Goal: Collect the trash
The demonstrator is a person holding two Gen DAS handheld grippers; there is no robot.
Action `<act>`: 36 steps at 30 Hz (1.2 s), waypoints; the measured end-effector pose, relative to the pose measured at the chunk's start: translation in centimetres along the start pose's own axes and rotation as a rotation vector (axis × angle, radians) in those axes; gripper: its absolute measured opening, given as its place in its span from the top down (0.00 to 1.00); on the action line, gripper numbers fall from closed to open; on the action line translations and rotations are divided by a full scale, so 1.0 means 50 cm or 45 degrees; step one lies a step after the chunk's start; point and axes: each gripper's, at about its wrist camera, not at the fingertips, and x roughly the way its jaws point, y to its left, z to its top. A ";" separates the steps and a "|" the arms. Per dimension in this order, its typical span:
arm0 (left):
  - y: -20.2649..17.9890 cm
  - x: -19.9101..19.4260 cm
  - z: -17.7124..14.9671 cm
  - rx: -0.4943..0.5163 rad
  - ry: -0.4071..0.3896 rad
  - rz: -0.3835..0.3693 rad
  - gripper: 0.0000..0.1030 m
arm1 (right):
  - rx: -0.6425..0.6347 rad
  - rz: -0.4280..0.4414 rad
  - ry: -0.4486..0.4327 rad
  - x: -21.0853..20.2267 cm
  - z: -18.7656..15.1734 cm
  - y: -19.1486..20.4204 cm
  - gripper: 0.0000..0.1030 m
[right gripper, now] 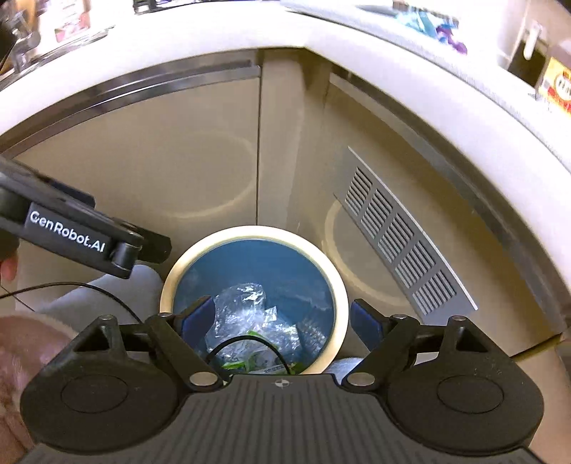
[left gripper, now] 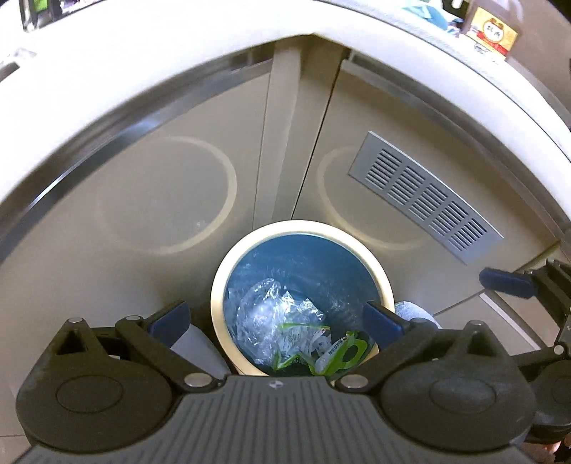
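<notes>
A round bin with a cream rim (left gripper: 303,226) (right gripper: 257,232) and a blue liner stands on the floor in a cabinet corner. Inside lie crumpled clear plastic (left gripper: 264,303) (right gripper: 246,307) and green-and-white wrappers (left gripper: 335,353) (right gripper: 242,364). My left gripper (left gripper: 274,317) hangs over the bin, open wide, with nothing between its blue pads. My right gripper (right gripper: 282,316) also hangs above the bin, open and empty. One finger of the right gripper (left gripper: 506,282) shows at the right of the left wrist view. The left gripper's body (right gripper: 71,228) crosses the left of the right wrist view.
Beige cabinet doors rise behind the bin, with a grey vent grille (left gripper: 424,196) (right gripper: 403,232) on the right door. A white countertop edge (left gripper: 178,43) overhangs above, bearing a yellow box (left gripper: 492,32). A black cable (right gripper: 249,342) loops over the bin mouth. Grey fabric (right gripper: 117,289) lies left of the bin.
</notes>
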 end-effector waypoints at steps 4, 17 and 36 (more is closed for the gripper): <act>-0.005 -0.018 -0.007 0.029 -0.034 0.011 0.00 | -0.011 -0.020 -0.043 -0.020 -0.005 0.004 0.17; -0.016 -0.050 -0.018 0.080 -0.110 0.035 0.00 | -0.013 -0.050 -0.106 -0.052 -0.020 0.010 0.16; -0.018 -0.060 -0.021 0.102 -0.125 0.037 0.00 | -0.014 -0.052 -0.108 -0.054 -0.023 0.013 0.16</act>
